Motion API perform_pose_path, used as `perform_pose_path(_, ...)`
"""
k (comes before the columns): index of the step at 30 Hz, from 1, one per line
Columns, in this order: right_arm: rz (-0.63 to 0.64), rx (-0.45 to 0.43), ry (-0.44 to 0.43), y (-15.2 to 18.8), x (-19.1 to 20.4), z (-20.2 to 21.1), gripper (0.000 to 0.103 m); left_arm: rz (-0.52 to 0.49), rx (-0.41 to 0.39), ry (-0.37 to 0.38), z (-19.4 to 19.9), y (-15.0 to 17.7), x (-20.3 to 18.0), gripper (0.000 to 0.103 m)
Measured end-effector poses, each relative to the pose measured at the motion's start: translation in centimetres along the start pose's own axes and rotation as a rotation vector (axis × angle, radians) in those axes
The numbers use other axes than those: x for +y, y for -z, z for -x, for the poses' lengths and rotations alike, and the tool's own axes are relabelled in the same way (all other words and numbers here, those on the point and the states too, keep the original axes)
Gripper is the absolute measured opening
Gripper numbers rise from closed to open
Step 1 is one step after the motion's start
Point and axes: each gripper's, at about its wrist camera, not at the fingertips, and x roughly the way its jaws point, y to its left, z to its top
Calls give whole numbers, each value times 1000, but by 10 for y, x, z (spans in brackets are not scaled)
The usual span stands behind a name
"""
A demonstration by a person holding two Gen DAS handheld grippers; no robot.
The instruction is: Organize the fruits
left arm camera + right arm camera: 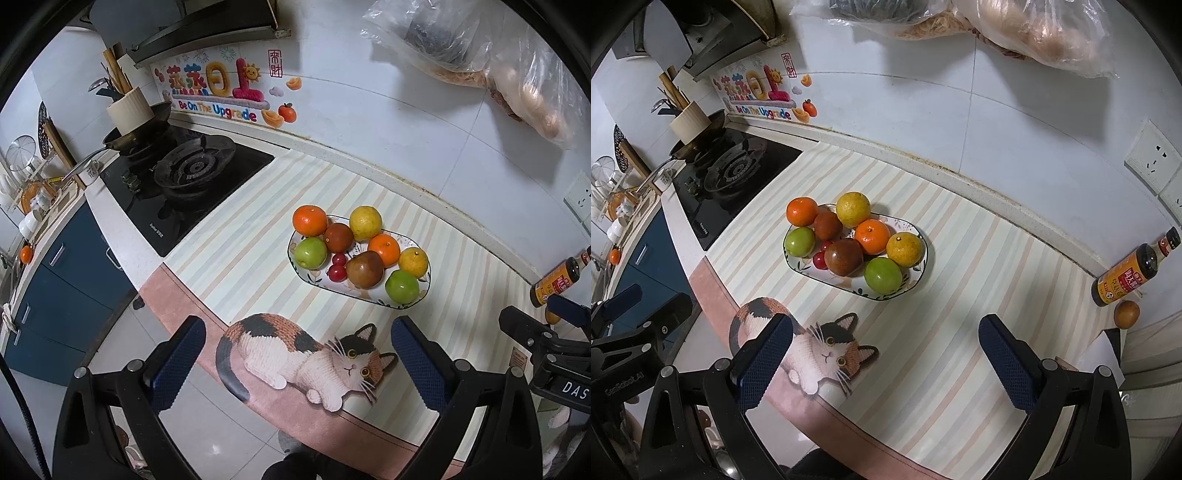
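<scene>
Hovering low in both frames, my left gripper (297, 356) and right gripper (886, 350) gape wide, empty. Plate (916, 284) looks full; the stray fruit (1126, 314) at far right likely needs my right's reach.

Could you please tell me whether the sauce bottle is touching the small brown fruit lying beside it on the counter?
Apart. The right wrist view shows a strip of counter between the sauce bottle and the small brown fruit.

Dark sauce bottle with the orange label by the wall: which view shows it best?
The right wrist view: the dark sauce bottle with the orange label shows whole, cap to base. In the left wrist view the bottle sits at the frame edge, partly cut off.
</scene>
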Motion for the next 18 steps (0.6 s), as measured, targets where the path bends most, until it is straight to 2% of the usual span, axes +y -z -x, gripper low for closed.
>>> perform_pose_path(18,0,0,-2,0,-1,1,103,-12,-11,0,4,-1,-4,103)
